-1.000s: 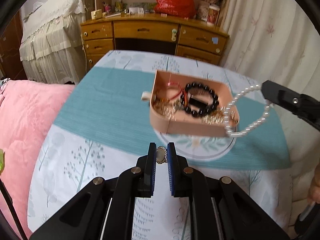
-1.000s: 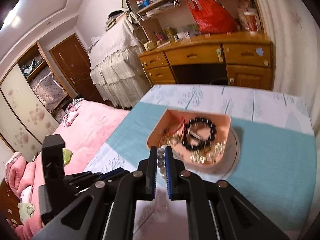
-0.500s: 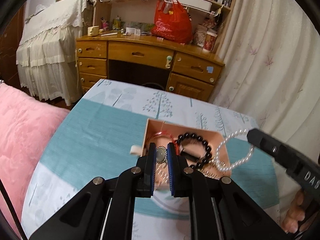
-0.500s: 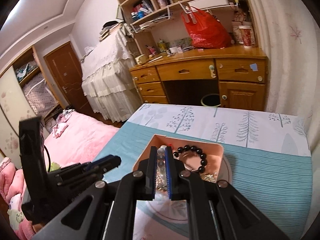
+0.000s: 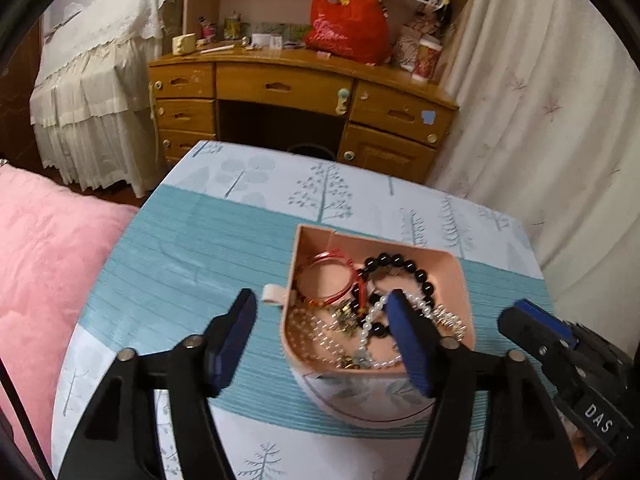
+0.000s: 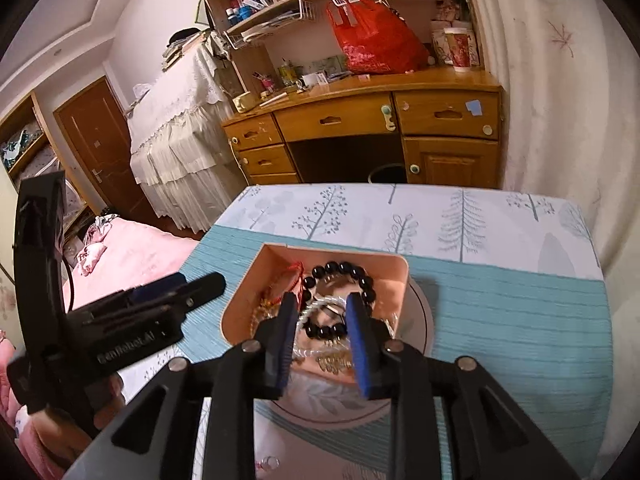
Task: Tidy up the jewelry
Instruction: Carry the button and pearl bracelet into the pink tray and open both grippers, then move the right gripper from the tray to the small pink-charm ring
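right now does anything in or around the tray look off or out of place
The jewelry in the pink tray is one tangled heap: the pearl strand lies across the black bead bracelet, beside the red cord bracelet. The tray sits askew on a round plate. Nothing looks spilled or broken.

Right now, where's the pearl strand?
In the left wrist view the pearl strand lies inside the pink tray, toward its near right, draped over the black bead bracelet beside the red cord.

tray (image 5: pixel 460 276) pink | beads (image 5: pixel 420 276) black | tablecloth (image 5: pixel 180 248) teal, tree-printed
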Demonstrator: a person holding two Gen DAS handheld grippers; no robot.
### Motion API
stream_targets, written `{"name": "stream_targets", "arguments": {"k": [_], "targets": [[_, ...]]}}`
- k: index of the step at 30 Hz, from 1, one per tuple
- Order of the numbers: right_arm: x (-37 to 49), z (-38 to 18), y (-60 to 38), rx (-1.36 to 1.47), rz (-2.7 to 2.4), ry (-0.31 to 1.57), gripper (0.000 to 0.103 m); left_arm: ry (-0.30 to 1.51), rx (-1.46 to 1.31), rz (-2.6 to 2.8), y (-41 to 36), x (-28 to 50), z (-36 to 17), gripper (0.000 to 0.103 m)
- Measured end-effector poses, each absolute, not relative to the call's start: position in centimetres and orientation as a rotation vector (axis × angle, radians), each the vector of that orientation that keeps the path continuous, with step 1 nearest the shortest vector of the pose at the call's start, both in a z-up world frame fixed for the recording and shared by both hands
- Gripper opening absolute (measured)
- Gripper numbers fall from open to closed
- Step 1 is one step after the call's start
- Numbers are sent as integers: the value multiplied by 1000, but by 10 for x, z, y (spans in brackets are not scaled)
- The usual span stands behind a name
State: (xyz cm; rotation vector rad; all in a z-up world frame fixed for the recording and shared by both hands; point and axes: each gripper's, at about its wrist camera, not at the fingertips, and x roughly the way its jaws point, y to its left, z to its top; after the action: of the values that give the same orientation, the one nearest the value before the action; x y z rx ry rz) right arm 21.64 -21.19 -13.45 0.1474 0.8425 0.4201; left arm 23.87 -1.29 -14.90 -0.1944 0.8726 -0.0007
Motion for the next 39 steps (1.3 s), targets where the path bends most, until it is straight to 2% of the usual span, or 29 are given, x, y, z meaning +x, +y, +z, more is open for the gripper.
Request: {"name": "stream_targets", "arguments": {"k": [2,4,6,9,22,26,35,39], "targets": [[213,-140,-211,155,412,866,28,891,-201,17,-7,235,-154,71],[207,-147,-210,167,404,897,40,916,-211,30,-2,230,-160,71],[198,-154,-208,180,401,923,46,947,-224,36,5,223,-170,71],[187,-165,-204,170,403,958,48,976,-221,42,14,210,-181,71],[128,-211,-171,-25,479,1098,48,1149,-139,129,32,154,-226,72],[119,-215,-155,-57,514,1104,48,1153,-135,131,33,140,-230,76],[115,-224,-130,-156,420,1079,48,1130,-120,103,44,128,-228,77],[112,-224,-124,-207,370,1065,36,1130,-133,90,53,131,-226,77]]}}
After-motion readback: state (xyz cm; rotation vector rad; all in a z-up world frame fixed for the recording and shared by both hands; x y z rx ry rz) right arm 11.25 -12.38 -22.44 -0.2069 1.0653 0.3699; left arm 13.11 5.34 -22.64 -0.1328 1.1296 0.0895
